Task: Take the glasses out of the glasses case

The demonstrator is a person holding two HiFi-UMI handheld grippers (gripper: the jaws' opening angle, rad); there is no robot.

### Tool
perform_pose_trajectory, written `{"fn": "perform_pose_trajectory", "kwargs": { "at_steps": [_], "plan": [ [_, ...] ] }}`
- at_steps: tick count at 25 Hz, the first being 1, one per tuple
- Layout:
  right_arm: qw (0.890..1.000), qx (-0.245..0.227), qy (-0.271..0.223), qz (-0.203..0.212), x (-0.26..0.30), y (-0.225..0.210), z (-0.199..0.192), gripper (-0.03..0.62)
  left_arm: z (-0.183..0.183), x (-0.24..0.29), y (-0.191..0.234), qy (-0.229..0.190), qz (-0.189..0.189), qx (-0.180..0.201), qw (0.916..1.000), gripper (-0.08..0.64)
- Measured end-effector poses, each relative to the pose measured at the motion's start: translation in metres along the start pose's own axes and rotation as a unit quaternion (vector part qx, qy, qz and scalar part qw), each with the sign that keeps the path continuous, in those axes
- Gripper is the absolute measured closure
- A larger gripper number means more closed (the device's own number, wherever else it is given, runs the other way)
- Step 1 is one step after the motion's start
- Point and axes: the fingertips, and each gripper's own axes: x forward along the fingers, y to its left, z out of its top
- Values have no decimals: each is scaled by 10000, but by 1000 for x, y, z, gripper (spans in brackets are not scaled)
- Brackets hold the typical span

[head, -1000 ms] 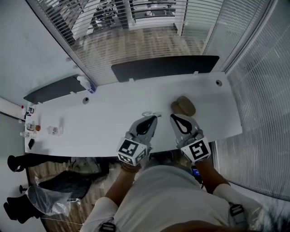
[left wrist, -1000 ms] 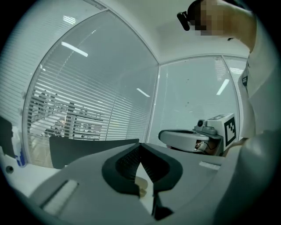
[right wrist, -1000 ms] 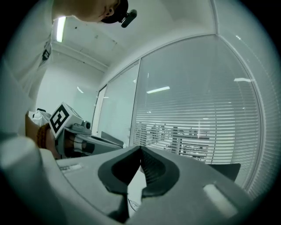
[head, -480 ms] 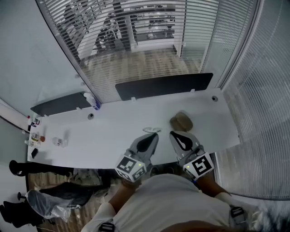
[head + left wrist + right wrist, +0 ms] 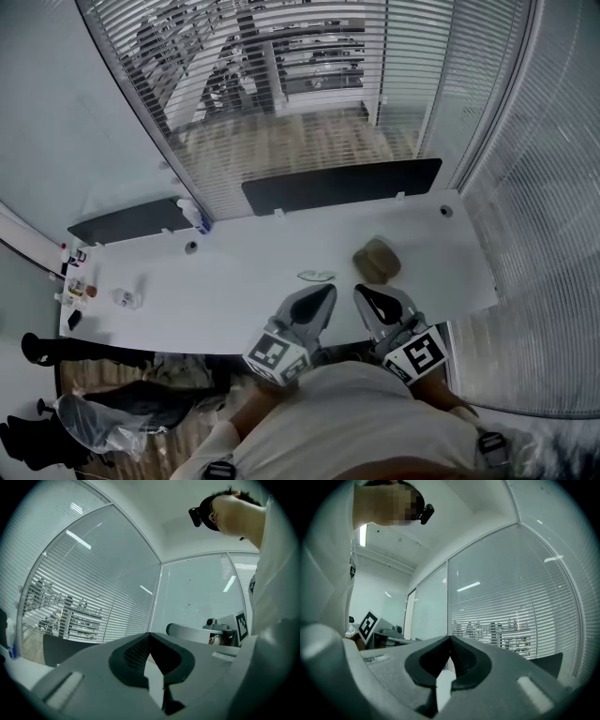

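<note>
Both tongs are clenched shut with nothing between the jaws: my left tongs (image 5: 327,290) and my right tongs (image 5: 361,292) hang side by side over the near edge of the white table (image 5: 234,281), tips pointing away from me. The glasses (image 5: 316,276) lie flat on the table just beyond the left tips, touching neither tongs. They are outside the tan glasses case (image 5: 377,260), which sits just to their right.

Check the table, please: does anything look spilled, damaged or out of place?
Nothing stands out. The glasses lie on the white table, just left of the brown glasses case, apart from it. No spill or damage shows; the items at the far left end are too small to judge.
</note>
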Motion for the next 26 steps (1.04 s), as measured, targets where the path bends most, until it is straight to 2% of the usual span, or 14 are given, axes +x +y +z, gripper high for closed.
{"fn": "perform_pose_trajectory", "kwargs": {
  "at_steps": [13,16,26],
  "plan": [
    [9999,-45,16,159,13,0,-2,592,-1,0,13,-30,124,-112,9999,558],
    [9997,-31,-105,196,16,-1,1,592,-3,0,14,-30,132,-109,9998,558],
    [9998,-7,60,212,23,-12,-7,592,-10,7,24,15,170,-107,9998,558]
  ]
}}
